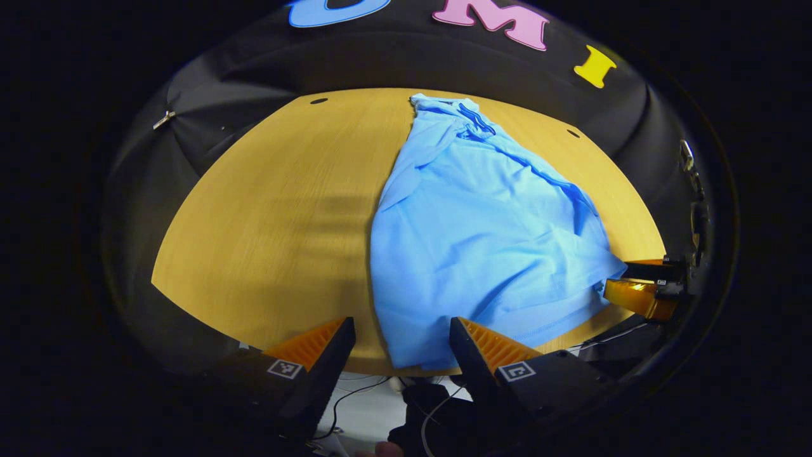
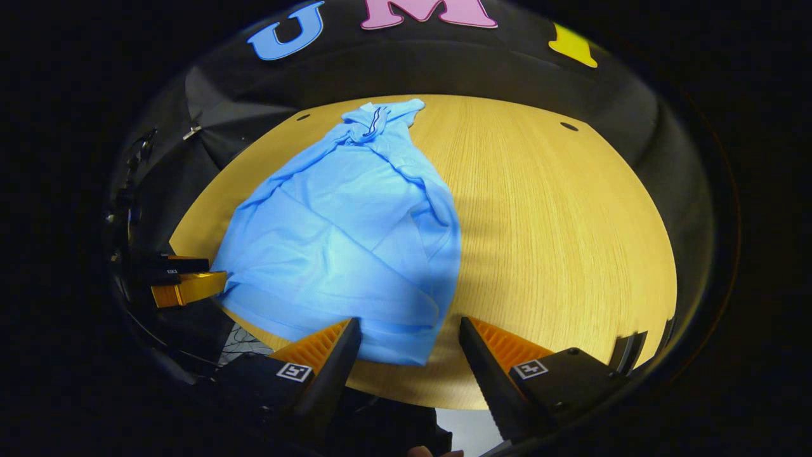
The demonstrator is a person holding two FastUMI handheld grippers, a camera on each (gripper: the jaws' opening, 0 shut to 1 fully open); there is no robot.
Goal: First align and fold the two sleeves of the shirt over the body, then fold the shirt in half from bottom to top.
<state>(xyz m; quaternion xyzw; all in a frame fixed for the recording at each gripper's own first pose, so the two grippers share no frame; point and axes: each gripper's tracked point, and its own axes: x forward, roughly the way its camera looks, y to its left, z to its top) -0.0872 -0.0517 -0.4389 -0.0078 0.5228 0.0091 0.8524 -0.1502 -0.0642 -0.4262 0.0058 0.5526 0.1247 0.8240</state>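
I am holding both tongs spread apart and gripping nothing. My left tongs (image 1: 401,343) are hovering at the near edge of the bench (image 1: 266,209), straddling the near left corner of the shirt's (image 1: 482,235) hem. My right tongs (image 2: 409,346) are hovering just off the hem's near right corner. In the left gripper view the right tongs are sitting at the far right, touching or nearly touching the cloth's edge there; I cannot tell which.

The shirt is lying lengthwise on the bench, collar (image 2: 374,120) at the far end, hem toward me. Both sleeves seem to be lying folded in over the body already, so I am judging that step 1 is done and step 2, the bottom-to-top fold, is in hand. Next I am needing to lower each tongs onto its hem corner, pinch both layers, then carry the hem up to the collar evenly.
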